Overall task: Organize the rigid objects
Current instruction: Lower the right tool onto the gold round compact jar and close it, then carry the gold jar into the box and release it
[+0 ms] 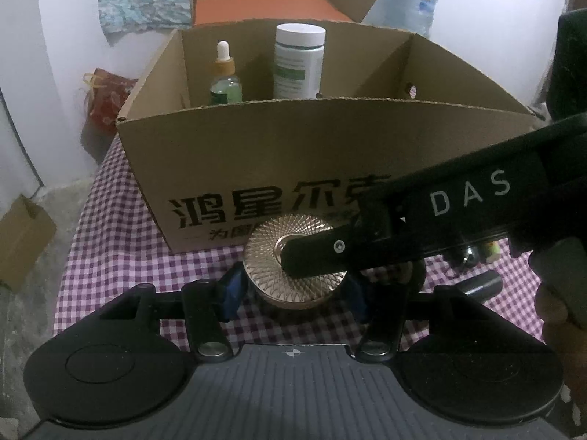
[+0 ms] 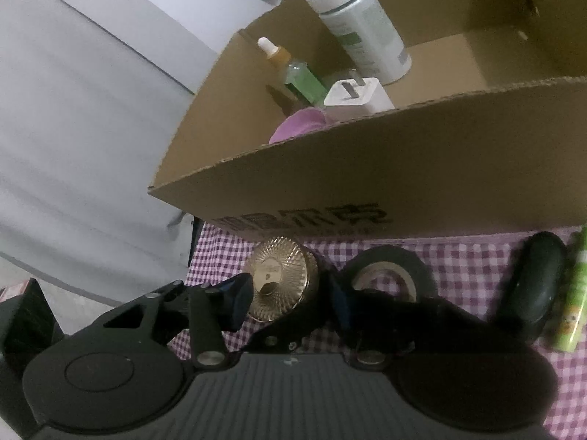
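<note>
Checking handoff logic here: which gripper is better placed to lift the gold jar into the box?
Left gripper: its fingers bracket the round gold textured-lid jar; the right gripper reaches across it.

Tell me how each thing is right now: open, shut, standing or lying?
Box, open on top.
White bottle, upright, capped.
Dropper bottle, upright, capped.
Charger, lying in the box.
Jar, upright, lid on.
Tape, lying flat.
Case, shut.
Left gripper, jaws around jar, grip unclear.
Right gripper, jaws around jar, grip unclear.
</note>
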`<action>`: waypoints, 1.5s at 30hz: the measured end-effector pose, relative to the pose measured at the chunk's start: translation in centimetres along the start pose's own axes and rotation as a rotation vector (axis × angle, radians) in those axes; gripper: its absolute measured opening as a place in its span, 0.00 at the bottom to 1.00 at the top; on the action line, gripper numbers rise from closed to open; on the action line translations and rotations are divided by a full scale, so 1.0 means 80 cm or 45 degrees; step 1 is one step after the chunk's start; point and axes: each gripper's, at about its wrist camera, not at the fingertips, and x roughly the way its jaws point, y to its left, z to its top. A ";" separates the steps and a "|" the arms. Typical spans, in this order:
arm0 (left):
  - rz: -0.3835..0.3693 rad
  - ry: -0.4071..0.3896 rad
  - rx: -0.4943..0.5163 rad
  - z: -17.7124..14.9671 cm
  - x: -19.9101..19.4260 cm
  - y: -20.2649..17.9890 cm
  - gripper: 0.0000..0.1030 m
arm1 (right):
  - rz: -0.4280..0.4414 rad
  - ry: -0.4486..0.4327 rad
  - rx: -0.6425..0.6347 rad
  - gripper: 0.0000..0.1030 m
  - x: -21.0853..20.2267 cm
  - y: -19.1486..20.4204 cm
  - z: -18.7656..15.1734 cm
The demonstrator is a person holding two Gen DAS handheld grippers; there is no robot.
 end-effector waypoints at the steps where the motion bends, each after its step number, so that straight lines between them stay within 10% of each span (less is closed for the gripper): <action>1: 0.000 0.000 0.000 -0.001 -0.001 0.000 0.54 | 0.003 -0.001 0.002 0.47 0.000 0.000 0.000; 28: 0.083 -0.203 0.074 0.027 -0.113 -0.017 0.53 | 0.122 -0.143 -0.136 0.47 -0.082 0.070 -0.021; 45: -0.053 -0.206 0.232 0.161 -0.060 -0.080 0.53 | 0.064 -0.263 -0.066 0.47 -0.166 0.025 0.093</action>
